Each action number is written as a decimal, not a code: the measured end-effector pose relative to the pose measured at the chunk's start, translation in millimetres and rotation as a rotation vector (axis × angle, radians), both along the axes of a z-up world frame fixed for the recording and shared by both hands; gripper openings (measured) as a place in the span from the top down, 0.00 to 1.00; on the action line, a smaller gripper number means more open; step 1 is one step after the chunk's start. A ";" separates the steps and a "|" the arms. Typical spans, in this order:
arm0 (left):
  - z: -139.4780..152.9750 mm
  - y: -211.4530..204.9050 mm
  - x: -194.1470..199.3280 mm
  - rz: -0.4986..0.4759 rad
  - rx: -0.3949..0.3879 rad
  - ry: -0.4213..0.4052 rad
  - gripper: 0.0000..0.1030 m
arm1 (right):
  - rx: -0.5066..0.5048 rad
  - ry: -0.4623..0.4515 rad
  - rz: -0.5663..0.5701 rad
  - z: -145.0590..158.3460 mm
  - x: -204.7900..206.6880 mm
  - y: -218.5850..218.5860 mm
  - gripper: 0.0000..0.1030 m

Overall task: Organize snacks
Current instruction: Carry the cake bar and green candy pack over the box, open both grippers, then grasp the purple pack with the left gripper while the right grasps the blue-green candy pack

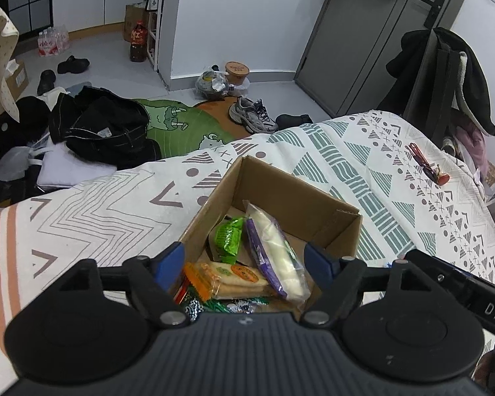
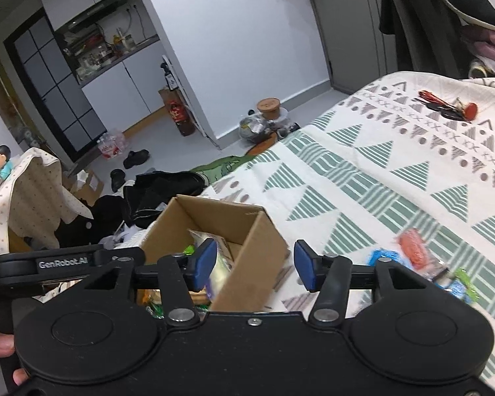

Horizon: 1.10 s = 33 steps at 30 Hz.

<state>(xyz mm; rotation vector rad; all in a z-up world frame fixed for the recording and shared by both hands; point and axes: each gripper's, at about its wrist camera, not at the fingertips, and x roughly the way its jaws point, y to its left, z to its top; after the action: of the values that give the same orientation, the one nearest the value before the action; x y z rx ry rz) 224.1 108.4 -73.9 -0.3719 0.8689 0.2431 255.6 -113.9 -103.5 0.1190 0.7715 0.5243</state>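
Note:
An open cardboard box (image 1: pixel 300 204) stands on the patterned bedspread. In it lie a green packet (image 1: pixel 228 238), a long white snack in a purple-edged wrapper (image 1: pixel 277 254), an orange-edged biscuit pack (image 1: pixel 227 279) and other wrappers. My left gripper (image 1: pixel 246 264) is open and empty just above the box's near end. My right gripper (image 2: pixel 254 264) is open and empty over the box's right wall (image 2: pixel 250 260). Loose snacks lie on the bed to its right: a pink-red packet (image 2: pixel 412 250), a blue packet (image 2: pixel 381 257) and a green one (image 2: pixel 463 277).
The bedspread (image 1: pixel 363 165) drops off to a floor strewn with black clothes (image 1: pixel 105 128), a green mat (image 1: pixel 181 128) and sneakers (image 1: pixel 252 117). Keys with a red tag (image 2: pixel 445 105) lie on the far side of the bed. A chair draped with coats (image 1: pixel 442 76) stands beyond.

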 end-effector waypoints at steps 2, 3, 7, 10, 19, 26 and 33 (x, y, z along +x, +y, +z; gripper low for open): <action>3.4 -3.2 -2.5 -0.004 0.006 -0.005 0.23 | -0.002 0.002 -0.002 2.5 -0.9 -6.6 0.44; 5.0 -5.1 -3.6 -0.006 0.009 -0.007 0.23 | -0.004 0.004 -0.003 3.8 -1.6 -9.4 0.44; 10.3 -14.9 -7.3 -0.019 0.019 -0.012 0.22 | -0.005 0.018 -0.007 8.2 -3.3 -22.7 0.34; 12.8 -22.0 -8.4 -0.028 0.018 -0.009 0.18 | 0.004 0.025 -0.015 10.2 -4.4 -36.6 0.20; 26.2 -55.3 -11.7 -0.071 0.043 -0.027 0.11 | 0.009 0.022 -0.070 21.9 -1.9 -84.4 0.04; 30.1 -84.5 -12.7 -0.101 0.052 -0.038 0.11 | 0.016 0.029 -0.114 22.6 -0.7 -119.3 0.04; 37.3 -109.7 -12.2 -0.137 0.063 -0.043 0.11 | 0.017 0.027 -0.126 24.1 -0.7 -144.9 0.00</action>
<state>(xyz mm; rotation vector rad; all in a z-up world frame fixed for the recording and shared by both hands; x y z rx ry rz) 211.9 -1.3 -36.7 -0.2568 0.8389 0.1352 254.9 -258.8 -79.4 0.1900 0.7804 0.4104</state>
